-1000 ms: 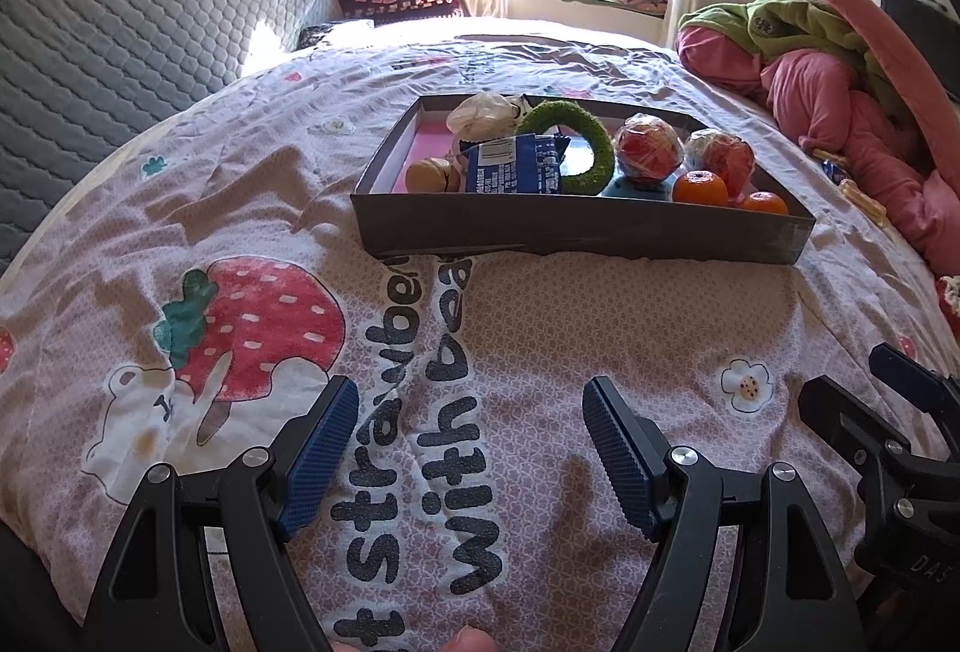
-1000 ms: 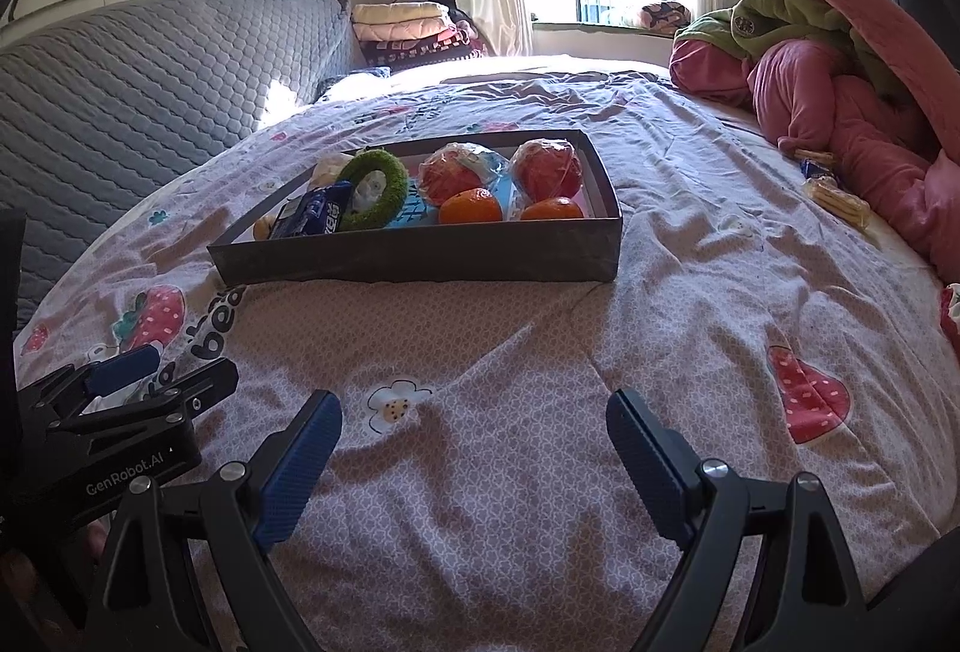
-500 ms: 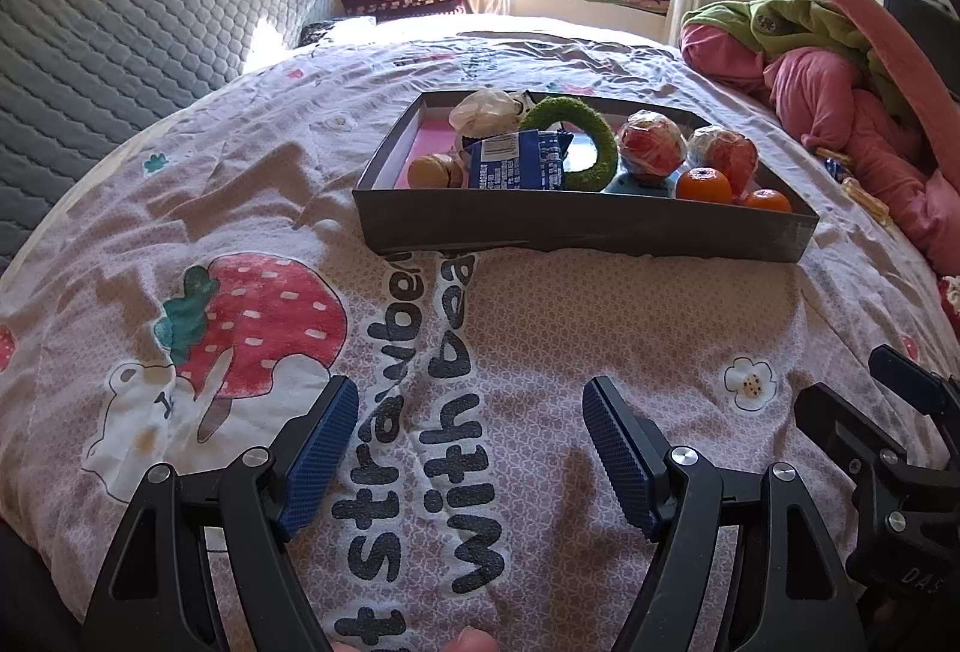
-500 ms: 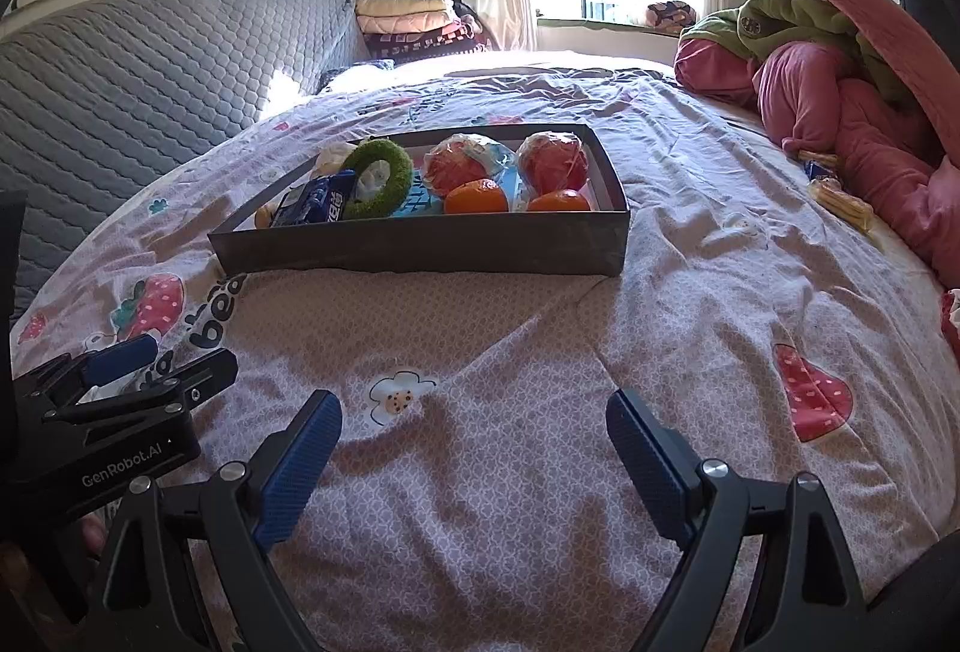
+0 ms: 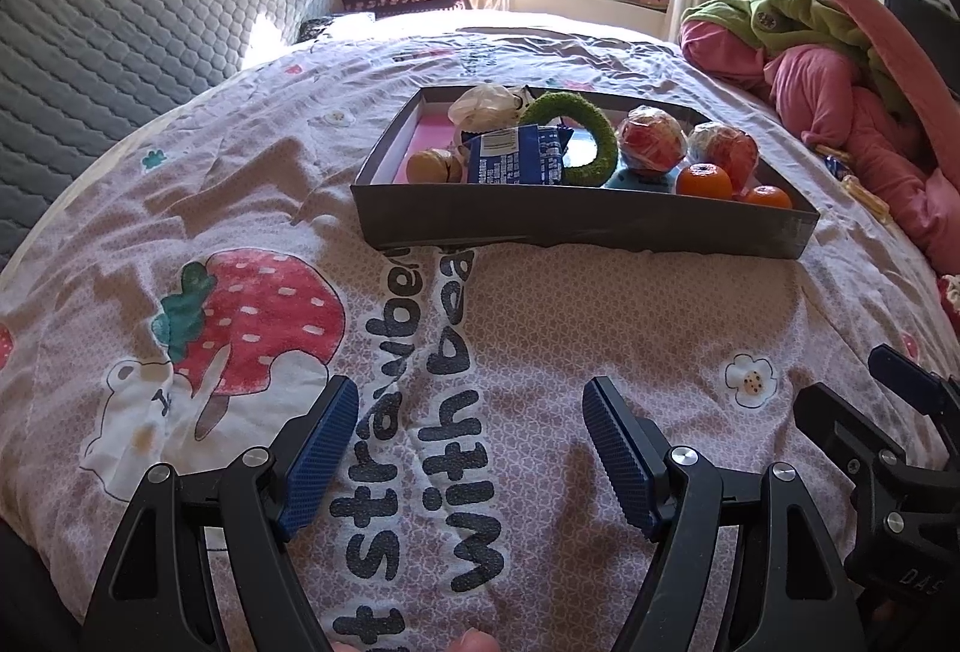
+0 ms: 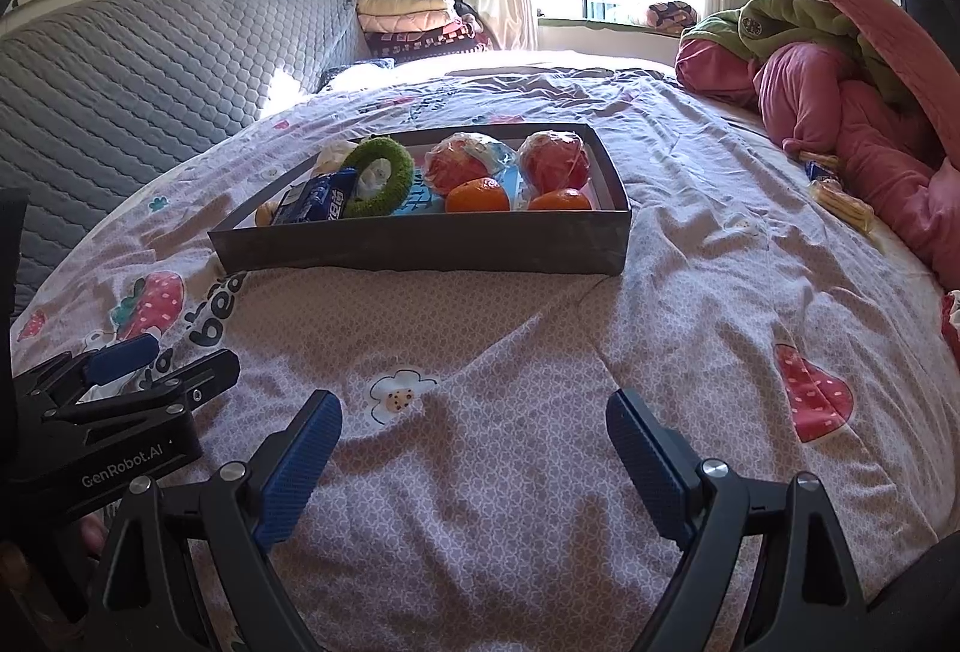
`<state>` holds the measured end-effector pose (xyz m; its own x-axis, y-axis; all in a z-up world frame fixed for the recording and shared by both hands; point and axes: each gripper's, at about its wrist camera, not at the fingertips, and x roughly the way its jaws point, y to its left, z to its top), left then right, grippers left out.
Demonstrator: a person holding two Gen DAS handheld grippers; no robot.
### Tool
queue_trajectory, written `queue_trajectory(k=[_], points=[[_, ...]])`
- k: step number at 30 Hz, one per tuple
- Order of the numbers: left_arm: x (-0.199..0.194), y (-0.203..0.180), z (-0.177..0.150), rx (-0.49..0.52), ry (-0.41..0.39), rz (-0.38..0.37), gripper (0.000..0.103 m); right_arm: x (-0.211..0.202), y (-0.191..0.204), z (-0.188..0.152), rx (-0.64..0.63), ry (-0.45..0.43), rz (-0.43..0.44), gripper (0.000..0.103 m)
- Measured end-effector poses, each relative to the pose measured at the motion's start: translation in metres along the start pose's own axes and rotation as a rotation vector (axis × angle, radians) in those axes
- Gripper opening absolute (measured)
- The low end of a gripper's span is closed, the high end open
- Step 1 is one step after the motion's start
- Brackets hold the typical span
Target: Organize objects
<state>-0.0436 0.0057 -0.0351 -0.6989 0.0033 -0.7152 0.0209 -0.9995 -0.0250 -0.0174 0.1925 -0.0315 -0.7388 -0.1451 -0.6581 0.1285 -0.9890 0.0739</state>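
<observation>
A shallow dark box (image 5: 576, 229) (image 6: 420, 247) lies on the bed, well ahead of both grippers. Inside it are a green fuzzy ring (image 5: 591, 127) (image 6: 390, 172), a blue snack packet (image 5: 516, 160) (image 6: 318, 199), two wrapped red fruits (image 5: 651, 145) (image 6: 552, 160), two oranges (image 5: 703, 179) (image 6: 477, 194), a white crumpled bag (image 5: 483, 103) and a brown bun (image 5: 432, 166). My left gripper (image 5: 471, 442) hovers open over the quilt with nothing between its blue pads. My right gripper (image 6: 474, 454) is open and empty too, low over the quilt.
A pink printed quilt (image 5: 252, 316) covers the bed. A grey padded headboard (image 6: 150, 70) runs along the left. Piled pink and green bedding (image 6: 840, 82) lies at the right, with small snack packets (image 6: 840, 202) beside it. Folded blankets (image 6: 414, 22) sit by the window.
</observation>
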Motion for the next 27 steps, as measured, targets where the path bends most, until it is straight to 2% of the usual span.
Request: queue_trajectory(k=[27], points=[[0.0046, 0.0018, 0.0004, -0.005, 0.015, 0.024, 0.078, 0.0034, 0.0012, -0.0016, -0.009, 0.016, -0.010, 0.090]])
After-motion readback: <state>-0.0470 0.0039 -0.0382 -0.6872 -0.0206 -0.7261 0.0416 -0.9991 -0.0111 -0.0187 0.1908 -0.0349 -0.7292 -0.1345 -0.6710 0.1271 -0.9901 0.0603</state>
